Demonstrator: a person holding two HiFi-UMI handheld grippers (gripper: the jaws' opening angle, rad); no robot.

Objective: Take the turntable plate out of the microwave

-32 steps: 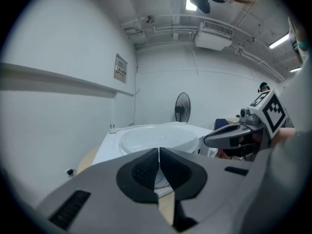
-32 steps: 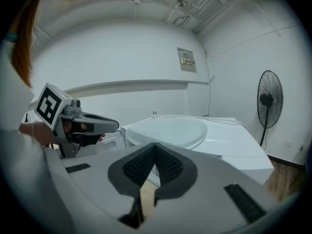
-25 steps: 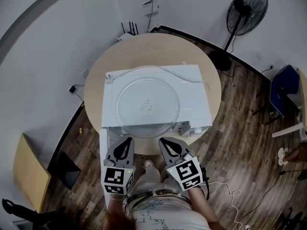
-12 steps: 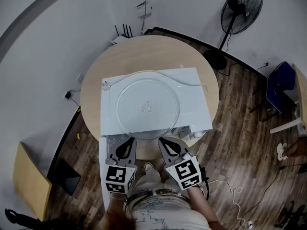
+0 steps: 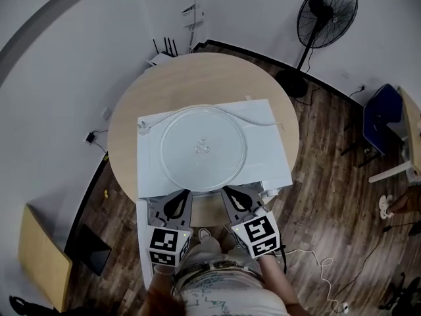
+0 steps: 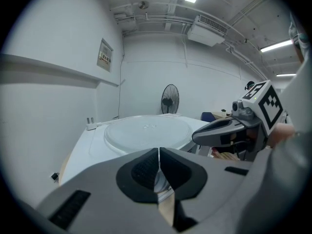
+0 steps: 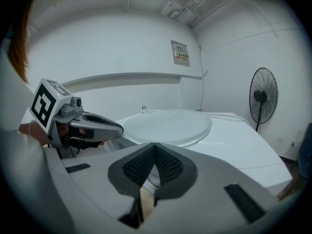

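The clear glass turntable plate (image 5: 202, 149) lies flat on top of the white microwave (image 5: 266, 137), which stands on a round wooden table (image 5: 197, 78). My left gripper (image 5: 187, 192) and right gripper (image 5: 225, 189) sit side by side at the microwave's front edge, both shut with nothing between the jaws. In the left gripper view the plate (image 6: 148, 130) lies just beyond the shut left gripper (image 6: 159, 150), and the right gripper (image 6: 196, 136) shows at the right. The right gripper view shows the plate (image 7: 168, 124) ahead of the shut right gripper (image 7: 155, 145), with the left gripper (image 7: 120, 128) beside it.
A white cable (image 5: 253, 118) runs across the microwave's top behind the plate. What looks like the open door (image 5: 141, 236) hangs at the front left. A standing fan (image 5: 325, 12), a blue chair (image 5: 378, 127) and a wooden board (image 5: 39, 255) stand around the table.
Both grippers have moved forward to the microwave's front edge, closer to the plate. Their jaws have stayed shut, and the plate has not moved.
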